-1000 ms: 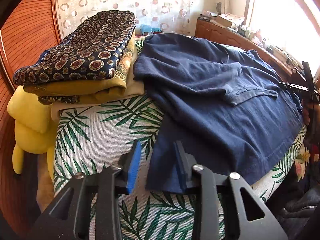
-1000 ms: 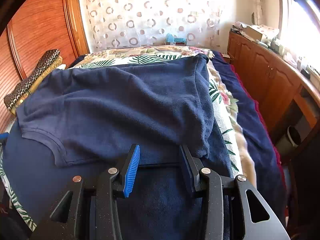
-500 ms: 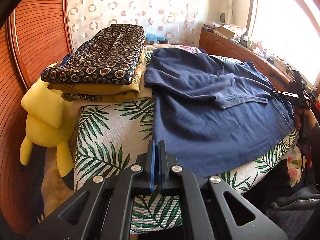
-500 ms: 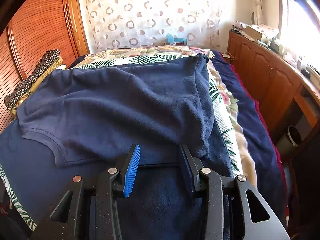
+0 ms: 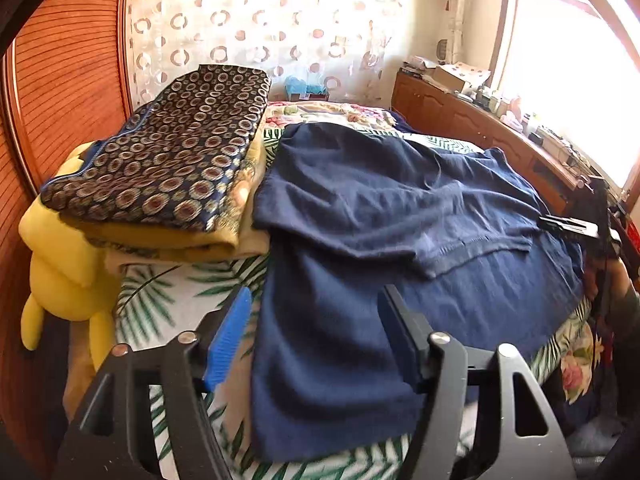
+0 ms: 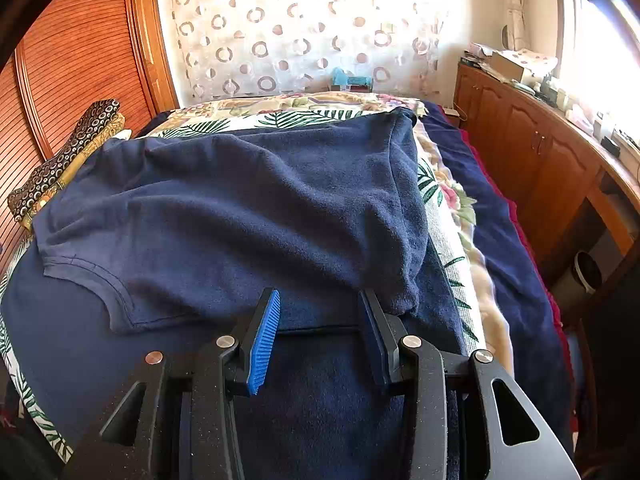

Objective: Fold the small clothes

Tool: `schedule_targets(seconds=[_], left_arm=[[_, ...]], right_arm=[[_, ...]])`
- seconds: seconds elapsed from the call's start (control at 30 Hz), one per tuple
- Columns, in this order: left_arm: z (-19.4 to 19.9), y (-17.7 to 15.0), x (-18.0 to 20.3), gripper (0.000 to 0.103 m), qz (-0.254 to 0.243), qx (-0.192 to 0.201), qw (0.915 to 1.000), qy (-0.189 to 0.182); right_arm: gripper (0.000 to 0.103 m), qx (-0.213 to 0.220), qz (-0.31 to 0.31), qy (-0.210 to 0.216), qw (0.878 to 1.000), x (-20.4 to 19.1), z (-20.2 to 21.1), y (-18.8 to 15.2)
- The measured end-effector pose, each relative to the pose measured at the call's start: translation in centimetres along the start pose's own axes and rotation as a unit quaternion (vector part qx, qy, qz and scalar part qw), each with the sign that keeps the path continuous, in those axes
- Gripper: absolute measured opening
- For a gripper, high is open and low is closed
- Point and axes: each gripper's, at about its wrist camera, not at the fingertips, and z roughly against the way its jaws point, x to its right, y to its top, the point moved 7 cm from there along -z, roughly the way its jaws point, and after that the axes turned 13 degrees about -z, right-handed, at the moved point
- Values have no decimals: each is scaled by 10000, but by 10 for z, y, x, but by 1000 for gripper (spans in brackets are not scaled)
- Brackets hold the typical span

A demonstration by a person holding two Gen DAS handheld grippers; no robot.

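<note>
My left tool (image 5: 314, 334) was opening above the navy shirt (image 5: 384, 216) at the bed's (image 5: 160, 300) near edge, gripping nothing. My right tool (image 6: 318, 334) stood partly open over the shirt's folded part, pads off the cloth.

A: What sits at nine o'clock?
B: A yellow plush toy (image 5: 60, 264) hangs off the bed (image 5: 160, 304), under a stack of folded patterned blankets (image 5: 168, 160).
A: And at three?
B: A wooden cabinet (image 6: 532, 148) under the bright window (image 5: 576, 80) (its top is cluttered). At twelve, a circle-patterned curtain (image 6: 304, 28).
</note>
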Motion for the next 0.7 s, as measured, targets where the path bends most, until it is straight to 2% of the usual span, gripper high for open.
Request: schedule_targets(seconds=[0.13, 0.23, 0.4, 0.47, 0.53, 0.63, 0.7], left_arm=[[-25, 14, 3, 67, 51, -81, 9999, -37], [-43, 21, 3, 67, -17, -208, 9997, 138], [-68, 26, 0, 67, 224, -421, 9989, -27], [-73, 26, 0, 66, 290, -459, 9985, -73], [-77, 27, 1, 58, 273, -487, 9984, -100], [-82, 29, 2, 57, 337, -514, 9978, -229], [-85, 32, 0, 57, 345, -519, 9979, -189]], right_arm=[[42, 0, 0, 9, 10000, 0, 0, 0], [42, 3, -4, 21, 10000, 0, -1, 0], [42, 3, -1, 29, 10000, 0, -2, 0], [42, 4, -7, 35, 10000, 0, -1, 0], [42, 6, -5, 59, 10000, 1, -3, 1], [42, 8, -15, 78, 10000, 1, -4, 1], [42, 10, -17, 91, 10000, 1, -5, 1]])
